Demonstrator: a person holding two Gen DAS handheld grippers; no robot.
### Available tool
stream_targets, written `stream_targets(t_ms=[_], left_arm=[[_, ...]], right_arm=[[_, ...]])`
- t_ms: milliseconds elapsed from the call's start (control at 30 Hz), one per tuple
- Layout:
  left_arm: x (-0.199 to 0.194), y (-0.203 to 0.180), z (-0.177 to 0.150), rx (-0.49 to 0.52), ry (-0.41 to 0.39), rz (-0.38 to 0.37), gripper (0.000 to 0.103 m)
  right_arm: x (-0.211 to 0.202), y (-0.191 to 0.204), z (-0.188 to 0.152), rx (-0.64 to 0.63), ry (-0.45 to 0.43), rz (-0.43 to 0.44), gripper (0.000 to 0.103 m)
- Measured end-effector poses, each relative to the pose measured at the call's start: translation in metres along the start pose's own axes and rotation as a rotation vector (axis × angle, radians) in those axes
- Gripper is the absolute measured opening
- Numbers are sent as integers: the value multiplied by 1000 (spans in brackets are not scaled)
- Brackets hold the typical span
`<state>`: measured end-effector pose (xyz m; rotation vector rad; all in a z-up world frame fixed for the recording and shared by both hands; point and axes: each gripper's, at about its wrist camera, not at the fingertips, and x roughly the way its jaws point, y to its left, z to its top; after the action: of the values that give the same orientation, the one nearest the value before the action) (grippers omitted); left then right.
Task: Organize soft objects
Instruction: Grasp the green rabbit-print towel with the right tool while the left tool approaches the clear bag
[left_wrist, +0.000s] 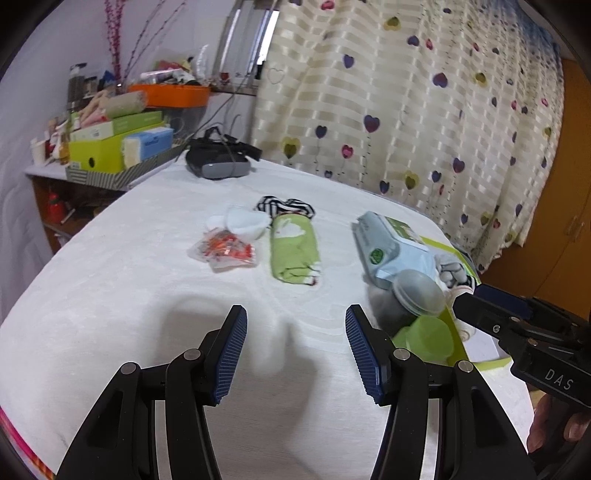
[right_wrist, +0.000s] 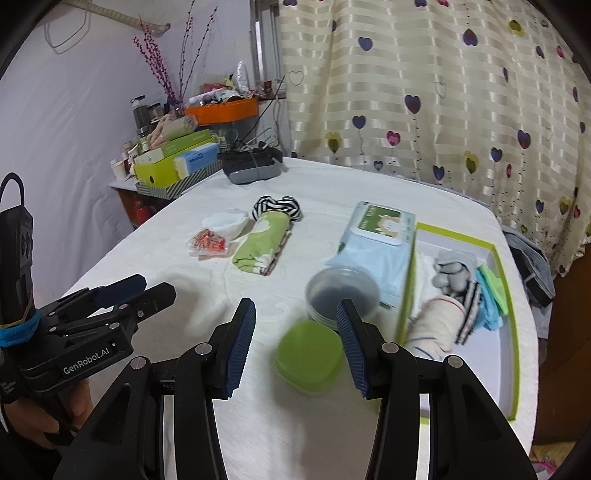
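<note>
Left gripper: jaws spread wide with nothing between them, hovering over a bare stretch of the white tablecloth; it shows again at the left edge of the right wrist view, held by a hand.
Right gripper: jaws apart and holding nothing, above the near part of the table; the green lid lies on the cloth below and between the fingers, not touched.
Gray tub: round, plastic, just beyond the green lid and against the near end of the wipes pack.
Wipes pack: pale blue with a green-and-white label, leaning on the left wall of the box.
Box: shallow, white inside with a lime-green rim, at the right of the table.
Soft things in the box: a cream rolled cloth with thin stripes, a gray and white piece, a black-and-white striped piece and blue and green cloths, bunched together.
Green towel: folded, mid-table, well apart from the box.
Striped cloth: black and white, touching the far end of the green towel.
White cloth: crumpled, just left of the towel.
Clear bag: orange bits inside, beside the white cloth.
Headset: dark, at the far edge of the table.
Curtain: cream with hearts, behind the table.
Shelf: cluttered with boxes, at the far left.
</note>
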<state>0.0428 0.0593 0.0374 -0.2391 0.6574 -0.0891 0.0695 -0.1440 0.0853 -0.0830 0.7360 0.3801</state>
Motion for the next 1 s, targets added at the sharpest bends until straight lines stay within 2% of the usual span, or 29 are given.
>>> stream_targets(t_ms=[567,1000], left_arm=[[-1,54,6,-110,-24,37,55],[1,91,9,-180,-34,53,55]], right_arm=[[56,38,34,-29,72,64,47],[130,49,61,9,185,45,47]])
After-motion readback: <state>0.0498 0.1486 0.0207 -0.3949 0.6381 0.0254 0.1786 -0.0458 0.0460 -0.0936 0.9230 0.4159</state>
